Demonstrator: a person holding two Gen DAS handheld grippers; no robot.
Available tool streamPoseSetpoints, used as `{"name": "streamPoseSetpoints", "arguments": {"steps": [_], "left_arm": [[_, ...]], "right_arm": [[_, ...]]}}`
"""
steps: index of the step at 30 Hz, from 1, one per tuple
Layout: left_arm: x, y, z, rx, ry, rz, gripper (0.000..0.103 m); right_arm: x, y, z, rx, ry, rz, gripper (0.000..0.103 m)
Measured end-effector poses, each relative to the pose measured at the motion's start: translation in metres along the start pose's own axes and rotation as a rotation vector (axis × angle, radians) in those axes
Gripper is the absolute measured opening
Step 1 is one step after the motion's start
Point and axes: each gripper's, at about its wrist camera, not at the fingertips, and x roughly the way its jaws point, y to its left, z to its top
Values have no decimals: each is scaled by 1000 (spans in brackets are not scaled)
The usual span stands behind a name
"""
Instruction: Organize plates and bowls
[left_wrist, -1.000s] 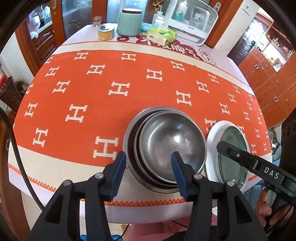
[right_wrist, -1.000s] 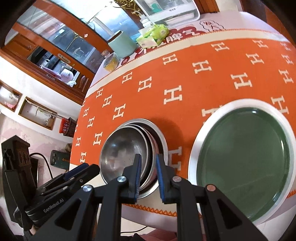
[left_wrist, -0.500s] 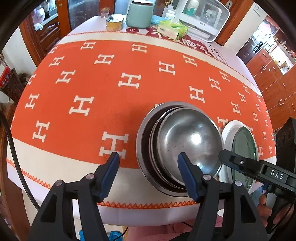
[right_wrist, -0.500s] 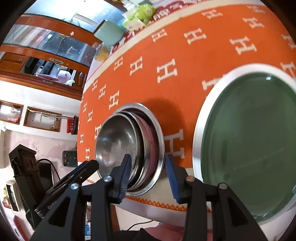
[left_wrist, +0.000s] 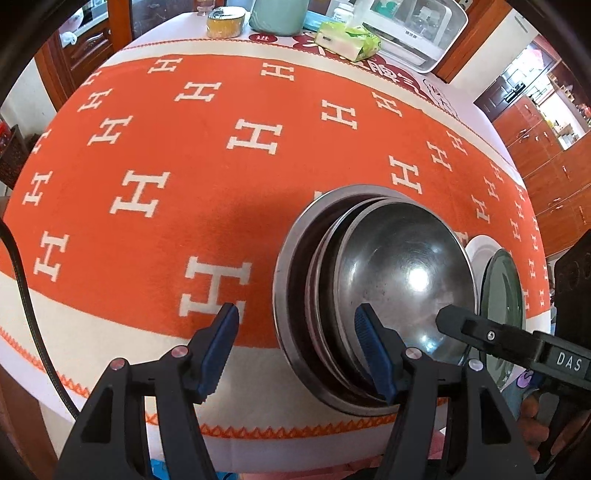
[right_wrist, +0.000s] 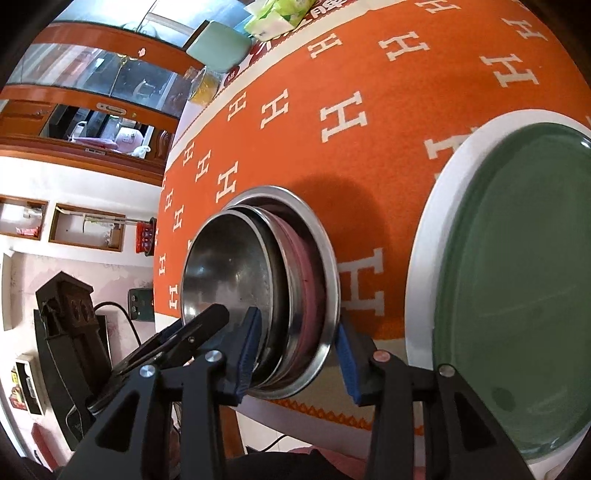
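Here the left gripper, black with blue ribbed pads, stands half open at the near edge of the table. Nothing is pressed between its pads. Its right pad is in front of the near-left rim of the nested stack of stainless-steel bowls, and its left pad hangs over the orange cloth beside the stack; I cannot tell if the right pad touches the metal.

The right gripper has the same black body and blue pads. Its jaws have just been opening and now stand moderately apart, with the near rim of the bowl stack between them. The left pad is inside, near the wall of the top bowl, and the right pad is outside the widest rim. From this view the pads seem not to press on the steel. In the left wrist view a black finger of the right gripper reaches over the top bowl from the right.

The stack has a small shiny bowl on top, thinner rims below it with a pinkish band, and a wide steel bowl at the bottom. It sits close to the near edge of the orange tablecloth with white H letters.

Just beside it, on the right, a dark green round plate lies on a white round plate.

At the far side of the table are a pale green canister, a green tissue pack and a small yellow tin.
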Motion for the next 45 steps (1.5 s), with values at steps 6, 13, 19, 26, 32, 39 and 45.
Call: {"name": "streamPoseSetpoints", "arguments": {"steps": [6,13,19,26,32,39,45], "left_arm": [[14,0,0,-12,10,-32,64],[23,-3,-4,-31,14,-71,64],[28,-2,-6,-60,14,-95,64],[29,-5,-6,-66,16,-114,57],[30,-9,-2,-68,14,-125,50],[28,-7,0,-62,17,-126,48],[20,-8,3,-40,0,-112,47]], "right_arm": [[6,3,4,-28,12,-25,40],[11,8,7,-60,25,-45,40],[13,11,7,-81,32,-54,40],[13,10,8,-87,37,-54,40],[13,9,9,-87,47,-54,39],[13,8,10,-76,52,-62,35],[11,11,10,-84,42,-48,35]]}}
